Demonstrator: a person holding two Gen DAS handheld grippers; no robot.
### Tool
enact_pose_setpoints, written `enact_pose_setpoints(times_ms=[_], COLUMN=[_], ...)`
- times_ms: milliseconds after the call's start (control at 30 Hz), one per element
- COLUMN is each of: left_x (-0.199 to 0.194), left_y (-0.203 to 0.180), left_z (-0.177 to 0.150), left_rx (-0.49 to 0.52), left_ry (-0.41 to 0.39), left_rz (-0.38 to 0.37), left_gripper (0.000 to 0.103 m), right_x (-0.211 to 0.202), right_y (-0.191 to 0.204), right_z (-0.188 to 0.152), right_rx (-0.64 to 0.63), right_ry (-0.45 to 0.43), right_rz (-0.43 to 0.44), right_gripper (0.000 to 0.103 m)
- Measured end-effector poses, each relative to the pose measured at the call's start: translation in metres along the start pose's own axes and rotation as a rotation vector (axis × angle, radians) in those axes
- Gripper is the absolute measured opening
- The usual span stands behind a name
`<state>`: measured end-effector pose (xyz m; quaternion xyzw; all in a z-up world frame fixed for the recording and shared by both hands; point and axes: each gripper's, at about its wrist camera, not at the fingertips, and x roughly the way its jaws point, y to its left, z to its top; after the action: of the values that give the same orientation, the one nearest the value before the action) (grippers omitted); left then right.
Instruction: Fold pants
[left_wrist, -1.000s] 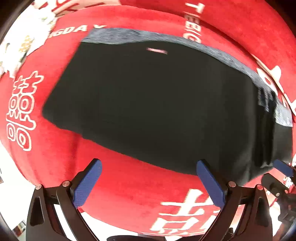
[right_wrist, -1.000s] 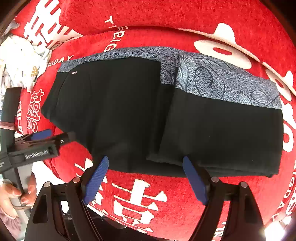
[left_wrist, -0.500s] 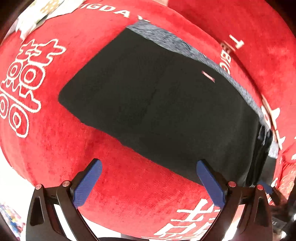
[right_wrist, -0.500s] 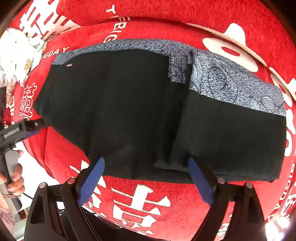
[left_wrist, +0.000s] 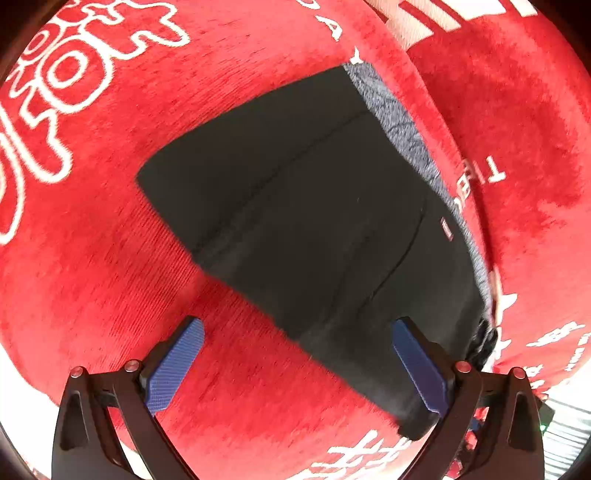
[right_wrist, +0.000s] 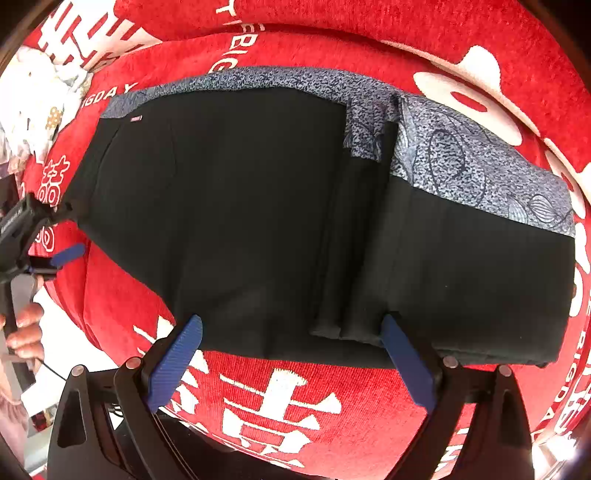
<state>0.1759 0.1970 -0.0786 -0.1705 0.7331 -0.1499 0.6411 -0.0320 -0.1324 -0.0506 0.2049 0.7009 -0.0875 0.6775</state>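
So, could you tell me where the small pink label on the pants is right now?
In the right wrist view the pink label sits at the upper left corner of the black pants, just below the grey patterned waistband and nearest the left gripper.

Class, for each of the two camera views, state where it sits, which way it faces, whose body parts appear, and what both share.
Left wrist: rides the left tool, looking down its open blue fingers at the pants' left end on the red blanket; no hand shows.
Right wrist: rides the right tool, facing the pants' near edge; the left tool and a hand appear at left.
Shared: pants, blanket.
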Motion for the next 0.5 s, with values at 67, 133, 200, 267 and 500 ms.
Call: enact_pose_setpoints(times_ms=[67,133,200,267,500], left_x=[-0.001,0.001,0.003,-0.001,0.032], left_y=[0.003,-0.002,-0.008,-0.017,-0.039], left_z=[0.005,0.008,0.012,0.016,0.012], left_rx=[0.004,0.020,0.037,0.067,0.103], left_ry=[-0.009,-0.013,-0.019,-0.036,-0.026], left_rz=[-0.019,-0.022,-0.042,-0.058,0.034], left_gripper=[0.102,0.102,0.102,0.102,0.102], right_x=[0.001,0.003,0.003,0.004,0.009], right_y=[0.001,0.002,0.003,0.003,0.005], right_z=[-0.001,-0.001,0.000,0.000,0.003], right_rx=[-0.002,-0.005,-0.006,-0.005,-0.003], right_ry=[-0.001,-0.002,-0.001,-0.002,0.002], right_rz=[-0.003,-0.008,-0.012,-0.015,-0.025], right_gripper=[0.099,0.099,0.100,0.100,0.102])
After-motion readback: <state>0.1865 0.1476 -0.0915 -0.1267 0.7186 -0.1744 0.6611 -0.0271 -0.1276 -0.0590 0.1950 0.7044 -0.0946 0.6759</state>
